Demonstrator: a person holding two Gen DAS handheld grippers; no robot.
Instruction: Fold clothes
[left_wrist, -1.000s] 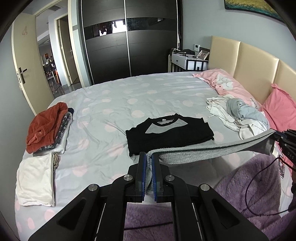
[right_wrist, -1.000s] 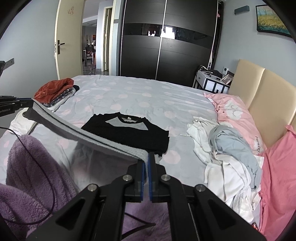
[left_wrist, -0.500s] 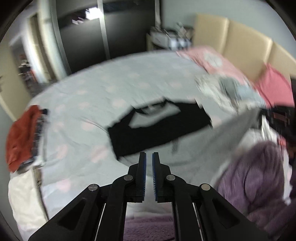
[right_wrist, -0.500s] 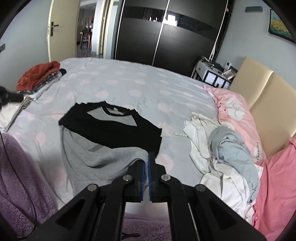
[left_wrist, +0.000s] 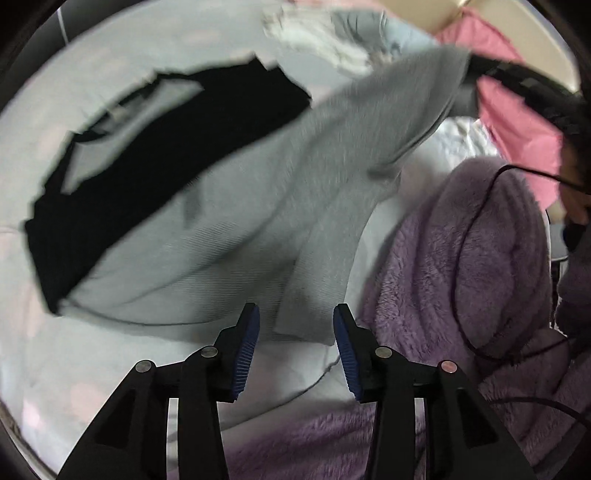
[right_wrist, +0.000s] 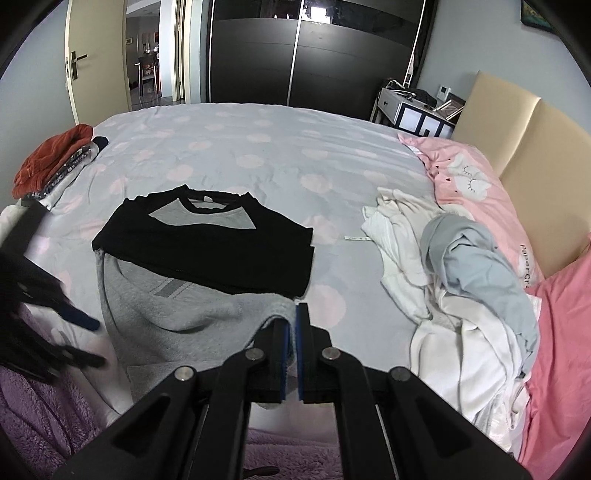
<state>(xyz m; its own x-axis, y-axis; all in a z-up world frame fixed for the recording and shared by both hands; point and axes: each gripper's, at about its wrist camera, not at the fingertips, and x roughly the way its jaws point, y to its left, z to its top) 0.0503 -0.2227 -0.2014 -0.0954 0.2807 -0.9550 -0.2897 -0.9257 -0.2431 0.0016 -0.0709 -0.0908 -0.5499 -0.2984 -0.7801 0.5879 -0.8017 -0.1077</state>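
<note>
At the bed's left edge a folded stack (right_wrist: 55, 162) is done. Your left gripper (left_wrist: 295, 343) gapes wide, empty; your right gripper (right_wrist: 291, 332) pinches the grey shirt (right_wrist: 166, 314), half-spread, unfolded. The rumpled heap (right_wrist: 461, 273) rightward waits.

Before you on the bed (right_wrist: 280, 147), the sweater (right_wrist: 177, 314) lies nearest, the folded shirt (right_wrist: 207, 247) overlapping its far edge; a clothes heap (right_wrist: 458, 273) lies to the right.
</note>
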